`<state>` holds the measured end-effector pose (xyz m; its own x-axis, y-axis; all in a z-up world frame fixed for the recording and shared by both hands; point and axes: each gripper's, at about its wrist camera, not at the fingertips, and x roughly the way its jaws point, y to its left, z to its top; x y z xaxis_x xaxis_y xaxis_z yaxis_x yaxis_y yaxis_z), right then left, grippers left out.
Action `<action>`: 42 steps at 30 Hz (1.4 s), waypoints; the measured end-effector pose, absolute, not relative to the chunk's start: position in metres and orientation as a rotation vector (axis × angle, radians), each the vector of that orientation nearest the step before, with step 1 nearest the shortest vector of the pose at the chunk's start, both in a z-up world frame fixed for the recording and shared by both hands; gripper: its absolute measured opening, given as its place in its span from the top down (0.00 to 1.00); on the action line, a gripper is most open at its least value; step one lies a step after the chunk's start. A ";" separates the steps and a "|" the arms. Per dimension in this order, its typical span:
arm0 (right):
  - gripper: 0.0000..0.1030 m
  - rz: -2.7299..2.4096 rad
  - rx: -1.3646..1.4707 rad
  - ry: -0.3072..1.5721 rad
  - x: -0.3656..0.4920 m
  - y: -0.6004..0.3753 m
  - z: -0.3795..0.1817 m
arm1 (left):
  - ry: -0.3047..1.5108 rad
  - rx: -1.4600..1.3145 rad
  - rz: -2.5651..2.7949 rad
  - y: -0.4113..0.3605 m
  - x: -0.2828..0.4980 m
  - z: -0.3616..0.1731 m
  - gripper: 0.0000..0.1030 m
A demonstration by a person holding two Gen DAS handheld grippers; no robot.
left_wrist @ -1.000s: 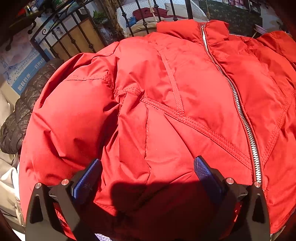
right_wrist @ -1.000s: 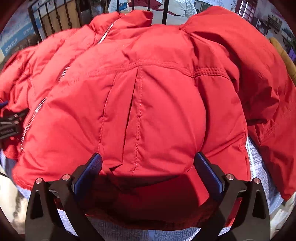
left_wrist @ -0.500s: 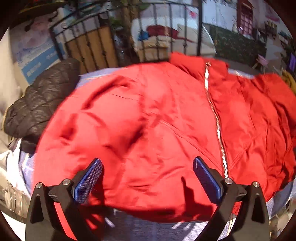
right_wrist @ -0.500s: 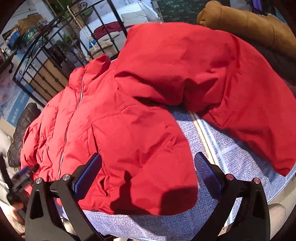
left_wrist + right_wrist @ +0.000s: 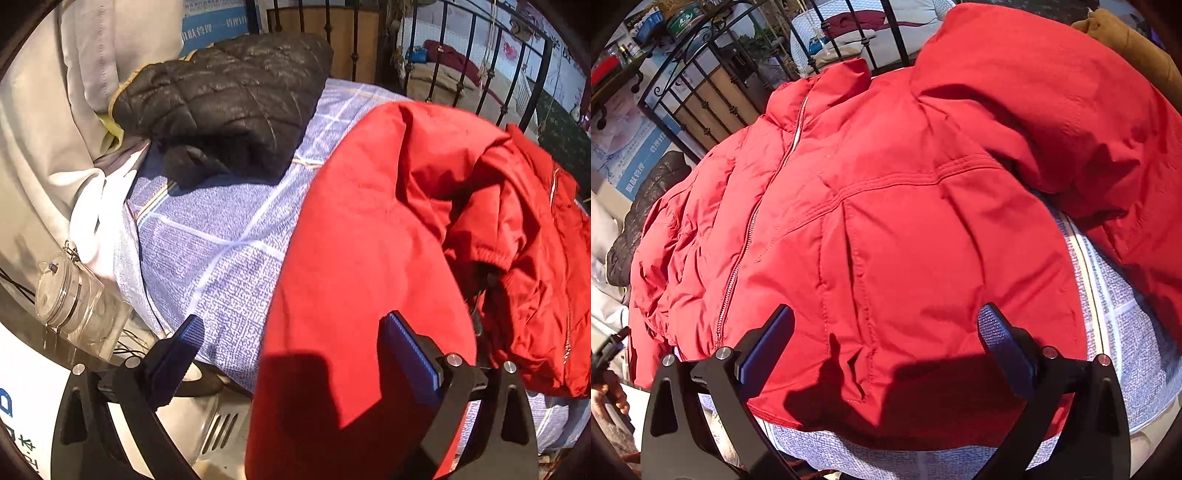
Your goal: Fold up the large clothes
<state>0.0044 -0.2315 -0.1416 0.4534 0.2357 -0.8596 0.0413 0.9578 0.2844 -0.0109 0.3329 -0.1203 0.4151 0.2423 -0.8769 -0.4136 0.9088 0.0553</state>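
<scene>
with the red jacket lying zipped across the bed, its sleeve hanging over the near edge between my spread, just-narrowing left gripper, i judge the sleeve fold next, right gripper spread above the hem.

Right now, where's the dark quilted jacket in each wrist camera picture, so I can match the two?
Left wrist view: dark quilted jacket lies upper centre-left, on the blue checked cover.
Right wrist view: dark quilted jacket is at the left edge, mostly hidden behind the red jacket.
Shared landmark: the black iron railing behind it.
</scene>
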 end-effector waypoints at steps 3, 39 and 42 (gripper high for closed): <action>0.04 0.139 0.290 1.116 0.006 -0.224 -0.146 | 1.086 -0.285 0.365 0.331 -0.011 -0.139 0.31; 0.04 0.117 0.154 1.176 -0.005 -0.216 -0.167 | 0.812 0.056 0.754 0.478 0.177 -0.015 0.16; 0.04 0.115 0.134 1.180 -0.004 -0.214 -0.169 | 0.680 0.157 0.688 0.462 0.145 0.020 0.05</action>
